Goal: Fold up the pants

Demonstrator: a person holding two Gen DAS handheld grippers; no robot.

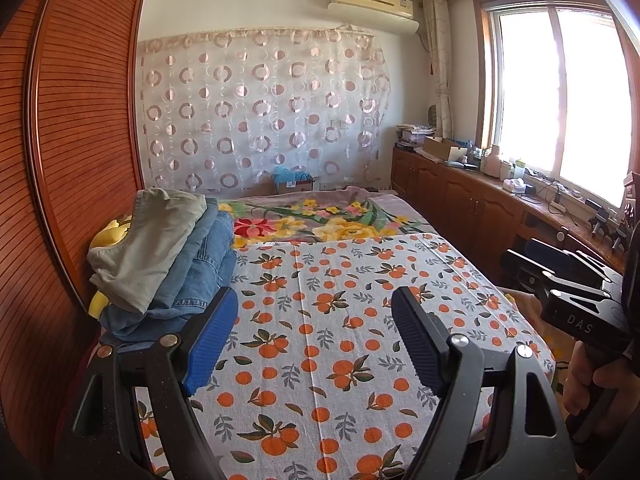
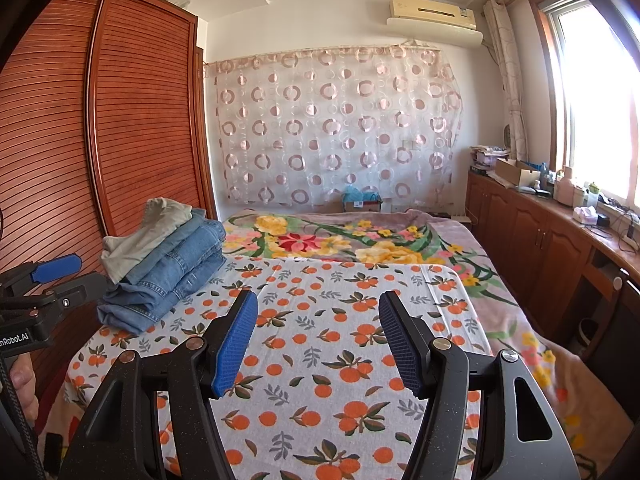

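Both claws gape wide and hold nothing — left gripper (image 1: 316, 332), right gripper (image 2: 318, 332). Folded pants (image 2: 160, 268) are stacked at the orange-print sheet's (image 2: 340, 344) far-left edge — beside the wardrobe (image 2: 120, 120).

You see a stack of folded pants (image 1: 168, 256) (image 2: 164, 264) on the left side of the bed, near the wooden wardrobe. The bottom ones are blue jeans (image 1: 200, 276) (image 2: 176, 276), folded flat. A pair of grey-green pants (image 1: 152, 236) (image 2: 148, 228) lies on top, a bit crooked and rumpled. The stack leans a little.
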